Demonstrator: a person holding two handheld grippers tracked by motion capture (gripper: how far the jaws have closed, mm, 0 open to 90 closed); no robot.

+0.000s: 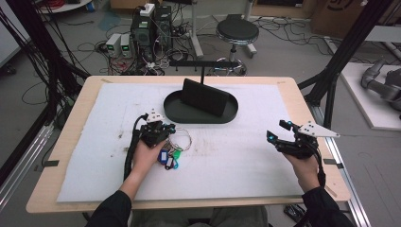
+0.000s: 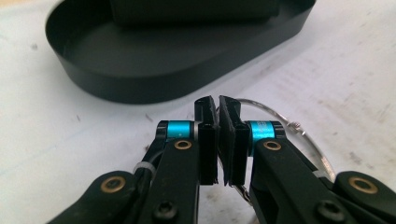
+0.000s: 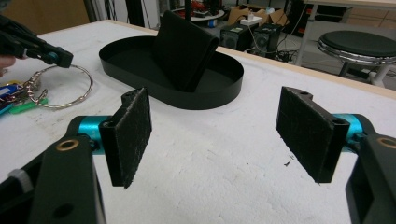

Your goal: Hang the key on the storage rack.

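Here the left hand-held gripper has its jaws nearly together, pinched on the thin wire of the key ring, which loops out to one side of the pads. The ring lies on the white mat of the bench, just on the person's side of the black oval tray, with its bunch of blue and green tags trailing back from the tray, beside the person's left hand. The right hand-held gripper stands wide open with nothing between its pads, well off to the right of the tray and above bare mat.

The bunch looks light but awkward. The wire ring is stiff, thin and probably slick, so flat pads get only a narrow line of contact and it may twist or slide in the grip. The tags and keys hang loose from it and will likely swing and drag once it leaves the mat. The wire itself, where the left jaws now sit, seems the best place to hold, squarely across the pads and away from the clasp. A black wallet-like block stands upright in the tray, so any drop there wants the open floor beside it.
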